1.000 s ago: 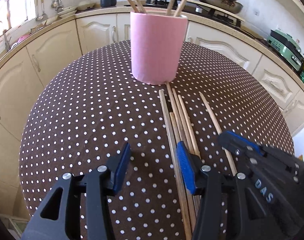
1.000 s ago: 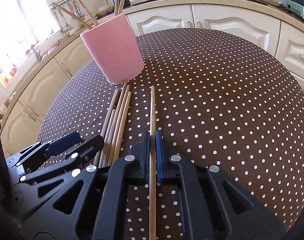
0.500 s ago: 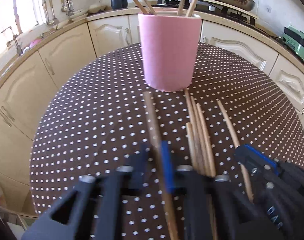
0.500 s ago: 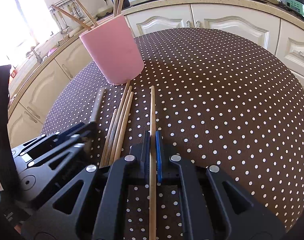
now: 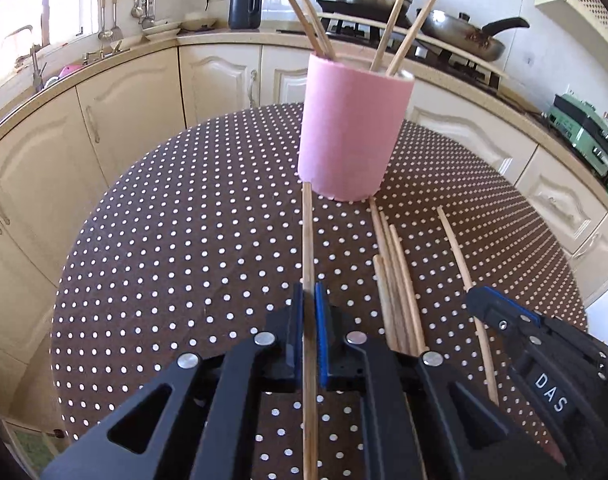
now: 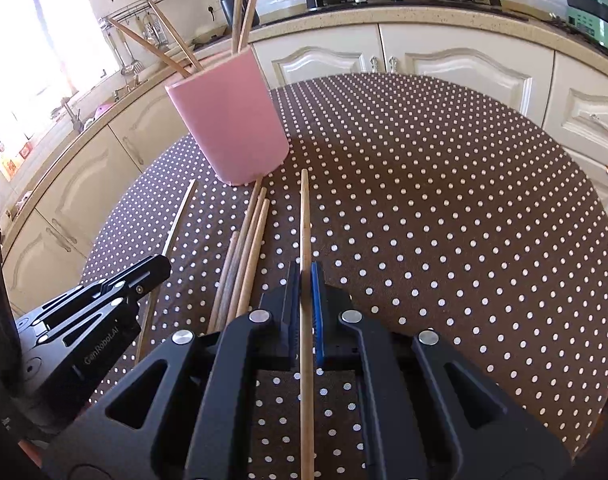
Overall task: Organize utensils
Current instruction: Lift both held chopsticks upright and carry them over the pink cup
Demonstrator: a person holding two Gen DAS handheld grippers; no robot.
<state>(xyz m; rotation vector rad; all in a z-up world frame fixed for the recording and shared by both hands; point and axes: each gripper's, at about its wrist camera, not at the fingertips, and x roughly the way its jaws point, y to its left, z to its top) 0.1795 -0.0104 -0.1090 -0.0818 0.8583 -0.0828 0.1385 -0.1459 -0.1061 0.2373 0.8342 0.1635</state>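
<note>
One chopstick is clamped in the left gripper (image 5: 308, 312), one in the right gripper (image 6: 305, 300); four stand in the pink cup (image 5: 354, 132) at upper centre; four loose chopsticks (image 6: 243, 256) lie on the dotted surface (image 6: 444, 220)

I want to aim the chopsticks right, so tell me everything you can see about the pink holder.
The pink holder is a matte, plain cylinder, open at the top, standing upright on the dotted tablecloth. Four wooden chopsticks lean out of it, splayed. No gripper touches it. Loose chopsticks lie at its base.
</note>
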